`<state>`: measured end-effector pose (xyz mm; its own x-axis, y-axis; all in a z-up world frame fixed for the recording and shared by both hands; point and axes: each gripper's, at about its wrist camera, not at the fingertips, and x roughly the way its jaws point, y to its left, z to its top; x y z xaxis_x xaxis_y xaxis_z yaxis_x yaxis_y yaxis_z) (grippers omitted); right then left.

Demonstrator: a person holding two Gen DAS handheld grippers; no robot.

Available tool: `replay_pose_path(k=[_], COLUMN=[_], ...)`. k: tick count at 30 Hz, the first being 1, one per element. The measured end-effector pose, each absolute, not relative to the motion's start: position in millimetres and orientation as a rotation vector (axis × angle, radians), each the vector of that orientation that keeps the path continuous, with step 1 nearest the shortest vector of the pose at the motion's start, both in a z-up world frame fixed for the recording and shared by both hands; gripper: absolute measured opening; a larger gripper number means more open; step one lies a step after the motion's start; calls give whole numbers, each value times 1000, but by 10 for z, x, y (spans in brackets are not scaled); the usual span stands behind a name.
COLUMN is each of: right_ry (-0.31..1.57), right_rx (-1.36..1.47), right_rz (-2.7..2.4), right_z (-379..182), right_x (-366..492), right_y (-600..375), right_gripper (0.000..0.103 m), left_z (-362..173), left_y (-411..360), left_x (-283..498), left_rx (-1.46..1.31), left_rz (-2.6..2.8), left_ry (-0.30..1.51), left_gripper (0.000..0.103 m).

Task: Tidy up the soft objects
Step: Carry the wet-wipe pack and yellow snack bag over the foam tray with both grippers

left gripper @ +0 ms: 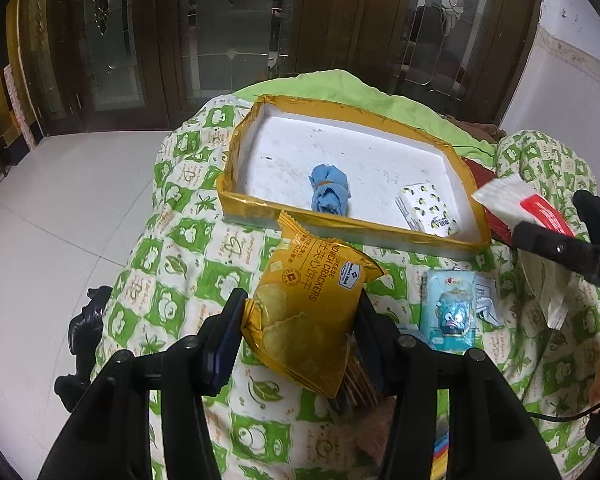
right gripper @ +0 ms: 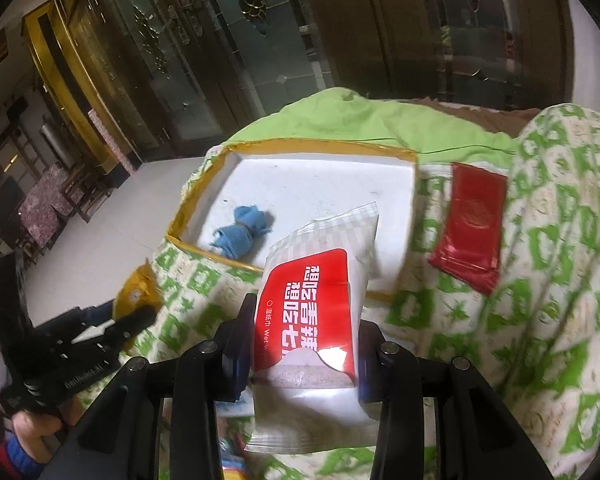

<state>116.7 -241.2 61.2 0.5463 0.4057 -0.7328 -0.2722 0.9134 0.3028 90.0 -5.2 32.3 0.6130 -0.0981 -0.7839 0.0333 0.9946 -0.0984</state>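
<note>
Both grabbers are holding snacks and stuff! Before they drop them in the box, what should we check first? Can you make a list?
1. Left gripper squeezing the yellow cracker packet: ok.
2. Right gripper squeezing the red-and-white wet wipe packet: ok.
3. Bare space in the gold-edged box beside the blue cloth bundle and patterned tissue pack: ok.
4. Both packets already over the box: not ok, they sit near its front edge.
5. Grippers clear of each other: ok.
6. Red pouch and blue toy packet put away: not ok, both lie on the quilt.
</note>
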Motion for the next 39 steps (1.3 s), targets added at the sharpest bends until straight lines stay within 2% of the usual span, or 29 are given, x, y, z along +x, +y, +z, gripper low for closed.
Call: replay_pose_path(k=[15,39], right_ry=[994,964], right_rx=[261,274], right_rz=[419,450], right_z=[369,81], right_x=[1860,2447], right_y=[-2162,-1829], right_gripper=[42,42], left_z=[399,75], left_y=[102,61], left_x=[1644,2488], left_rx=[-105,-113], left_rz=[-60,-28], left_ry=[915,957], left_gripper=[51,51])
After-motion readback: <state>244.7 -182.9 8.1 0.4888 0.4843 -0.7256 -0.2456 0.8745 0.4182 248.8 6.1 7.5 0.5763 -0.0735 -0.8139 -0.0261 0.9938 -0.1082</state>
